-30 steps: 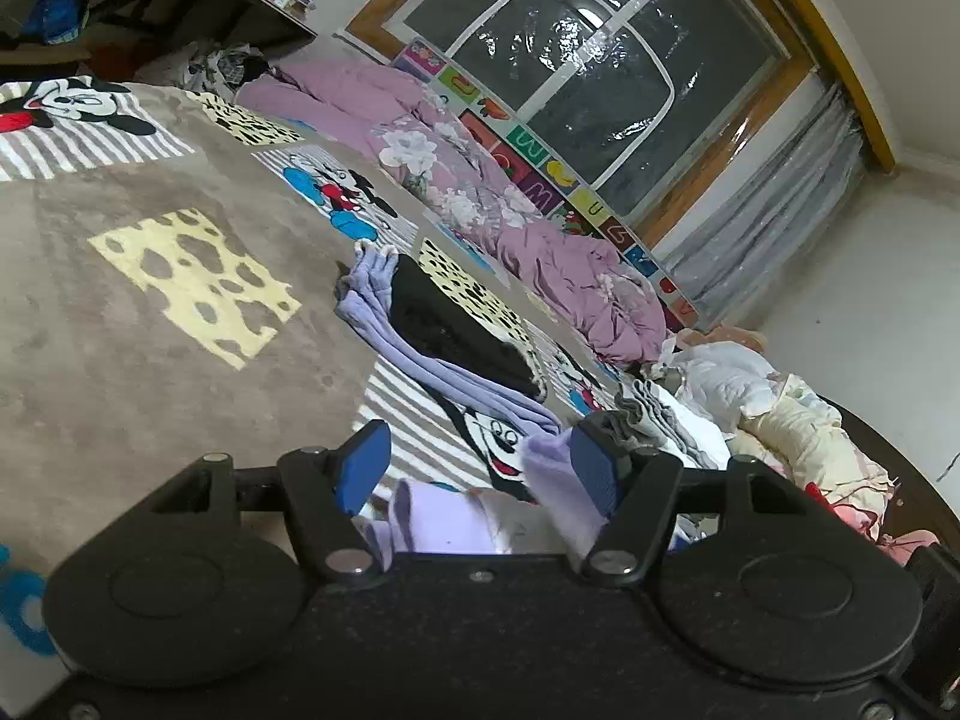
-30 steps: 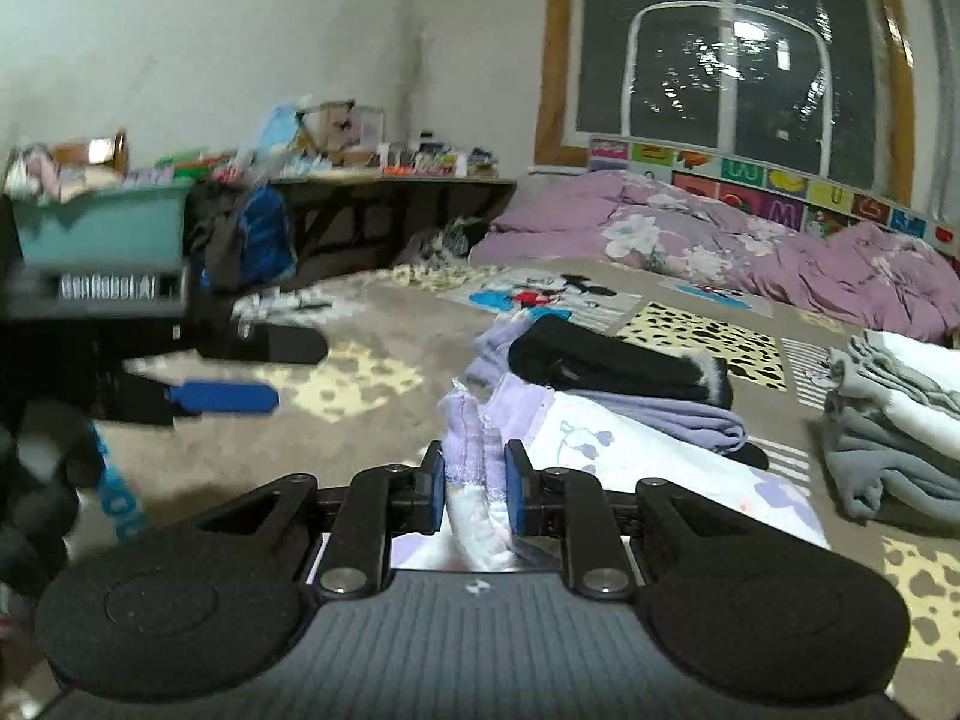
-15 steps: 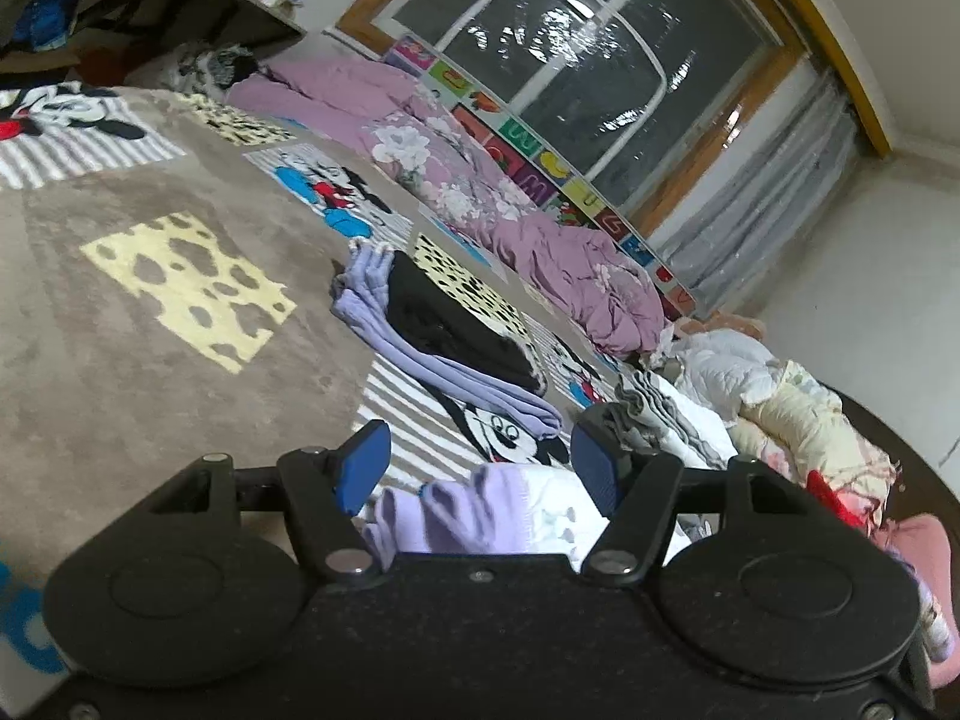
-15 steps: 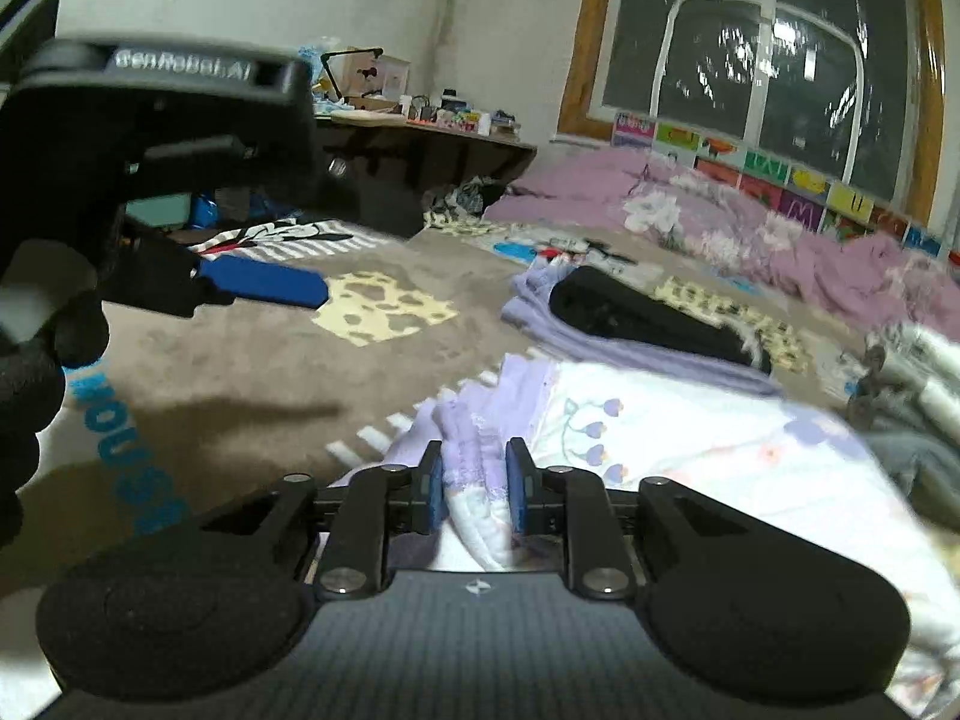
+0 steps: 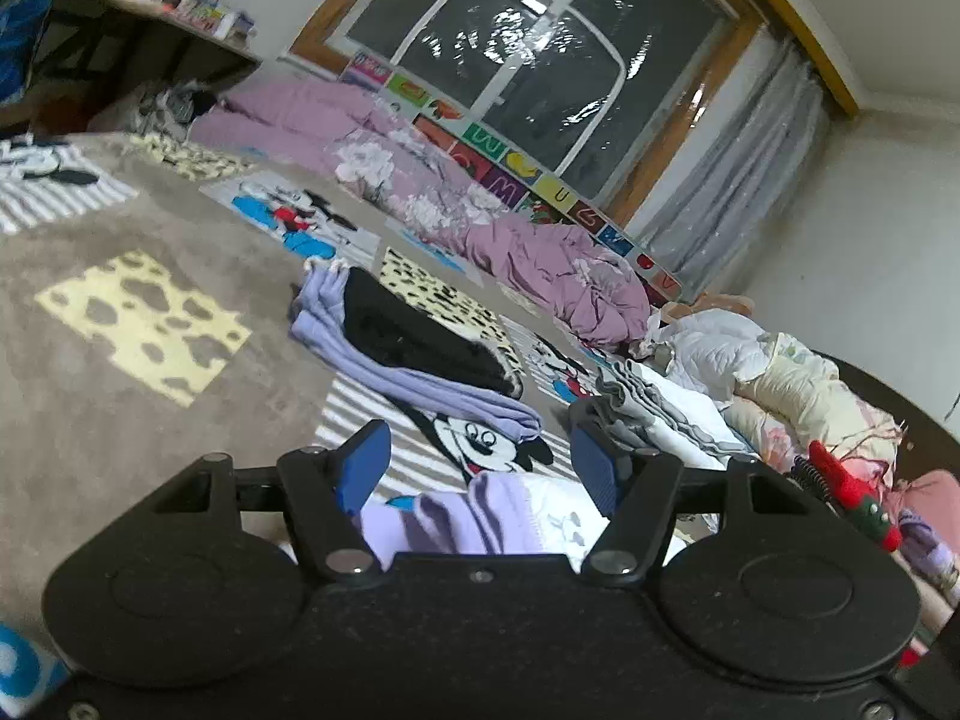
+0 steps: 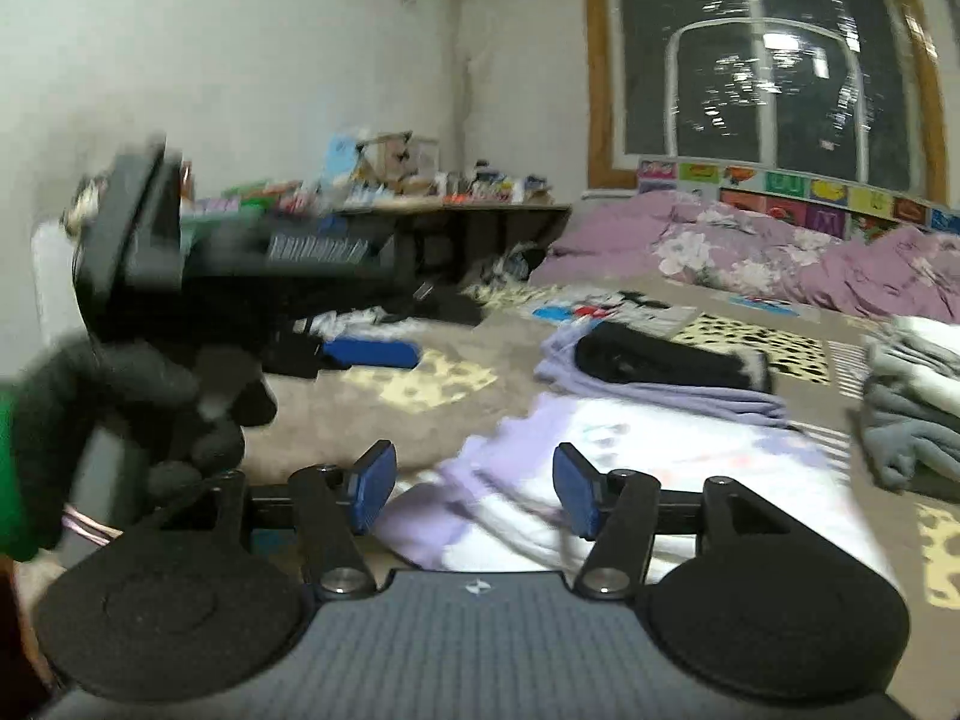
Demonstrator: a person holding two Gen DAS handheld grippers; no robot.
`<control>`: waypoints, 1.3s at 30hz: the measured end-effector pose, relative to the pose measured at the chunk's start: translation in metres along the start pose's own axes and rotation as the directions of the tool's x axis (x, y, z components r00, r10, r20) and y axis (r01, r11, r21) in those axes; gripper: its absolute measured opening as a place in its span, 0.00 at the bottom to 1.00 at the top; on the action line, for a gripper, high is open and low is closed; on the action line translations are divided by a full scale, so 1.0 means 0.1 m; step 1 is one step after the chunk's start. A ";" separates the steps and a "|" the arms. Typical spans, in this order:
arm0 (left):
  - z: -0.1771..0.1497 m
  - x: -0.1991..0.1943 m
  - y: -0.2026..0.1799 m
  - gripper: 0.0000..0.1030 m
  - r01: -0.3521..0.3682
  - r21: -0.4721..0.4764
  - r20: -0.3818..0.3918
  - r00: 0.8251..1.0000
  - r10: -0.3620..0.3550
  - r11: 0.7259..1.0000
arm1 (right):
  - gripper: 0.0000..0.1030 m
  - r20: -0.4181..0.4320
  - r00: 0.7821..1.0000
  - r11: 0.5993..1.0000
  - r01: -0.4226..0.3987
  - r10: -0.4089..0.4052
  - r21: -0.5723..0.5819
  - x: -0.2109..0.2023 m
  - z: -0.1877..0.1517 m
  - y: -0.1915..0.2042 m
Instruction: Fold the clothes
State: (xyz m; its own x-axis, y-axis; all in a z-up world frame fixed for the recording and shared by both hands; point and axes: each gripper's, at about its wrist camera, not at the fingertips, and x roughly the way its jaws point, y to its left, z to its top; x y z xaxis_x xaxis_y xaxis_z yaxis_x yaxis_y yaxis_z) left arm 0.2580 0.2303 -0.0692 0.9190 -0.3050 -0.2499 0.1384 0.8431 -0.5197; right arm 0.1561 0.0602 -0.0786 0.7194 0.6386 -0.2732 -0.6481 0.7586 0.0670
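Note:
A white and lilac printed garment (image 6: 606,468) lies spread on the bed blanket (image 6: 336,426), just beyond my right gripper (image 6: 474,486), which is open and holds nothing. My left gripper (image 5: 477,468) is open too, and a bunched lilac edge of the same garment (image 5: 474,519) sits low between its fingers, apart from both pads. Further out lies a folded lavender garment (image 5: 384,372) with a black garment (image 5: 420,342) on top. In the right wrist view a gloved hand (image 6: 138,396) holds the blurred left gripper, and one of its blue fingers (image 6: 369,354) shows.
A folded grey and white stack (image 5: 648,414) sits to the right, with a loose heap of pale clothes (image 5: 780,384) behind it. A purple quilt (image 5: 480,216) runs along the window wall. A cluttered desk (image 6: 450,210) stands at the back left.
My right gripper has opened and let go of the lilac garment, which now lies on the bed. The left gripper stayed open and tilted upward.

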 end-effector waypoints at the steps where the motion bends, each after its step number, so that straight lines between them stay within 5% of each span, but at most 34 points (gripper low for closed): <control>1: 0.00 0.01 -0.03 0.64 0.001 0.013 0.003 1.000 -0.001 1.000 | 0.55 0.030 0.999 0.999 0.016 -0.017 0.032 -0.11 0.03 -0.14; 5: -0.04 0.07 -0.21 0.64 0.004 0.091 0.008 1.000 -0.005 0.996 | 0.48 0.064 0.985 0.981 0.153 -0.161 0.115 -0.29 0.13 -0.80; 10: -0.17 0.28 -0.58 0.62 0.001 0.258 -0.017 1.000 0.004 0.966 | 0.38 -0.088 0.982 0.981 0.173 -0.165 0.086 0.02 0.11 -1.40; 14: -0.32 0.49 -0.77 0.59 -0.003 0.373 -0.057 0.998 0.026 0.928 | 0.38 -0.155 0.985 0.997 0.075 -0.078 -0.022 0.29 -0.06 -1.29; 22: -0.56 0.76 -0.73 0.59 -0.063 0.507 -0.121 0.982 0.144 0.859 | 0.38 -0.169 0.981 0.977 0.055 -0.091 -0.208 0.44 -0.37 -0.97; 26: -0.73 0.89 -0.75 0.59 -0.112 0.629 -0.146 0.955 0.258 0.769 | 0.39 -0.165 0.983 0.980 0.055 -0.087 -0.190 0.48 -0.40 -0.98; 28: -0.76 0.93 -0.71 0.59 -0.112 0.629 -0.159 0.950 0.269 0.769 | 0.39 -0.165 0.982 0.980 0.055 -0.088 -0.191 0.49 -0.42 -0.98; 35: -0.71 0.91 -0.53 0.61 -0.101 0.528 -0.204 0.948 0.242 0.843 | 0.50 -0.127 0.990 0.993 0.055 -0.068 -0.105 0.30 -0.21 -1.14; 39: -0.68 0.86 -0.51 0.61 -0.099 0.495 -0.217 0.948 0.233 0.863 | 0.50 -0.106 0.992 0.993 0.057 -0.068 -0.102 0.36 -0.13 -1.25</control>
State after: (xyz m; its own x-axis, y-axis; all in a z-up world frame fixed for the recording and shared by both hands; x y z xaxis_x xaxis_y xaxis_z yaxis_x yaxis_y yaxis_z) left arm 0.3048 0.1311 -0.1199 0.8233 -0.1883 -0.5354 0.2109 0.9773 -0.0194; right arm 0.2593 -0.0134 -0.1091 0.7311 0.5683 -0.3775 -0.6280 0.7768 -0.0466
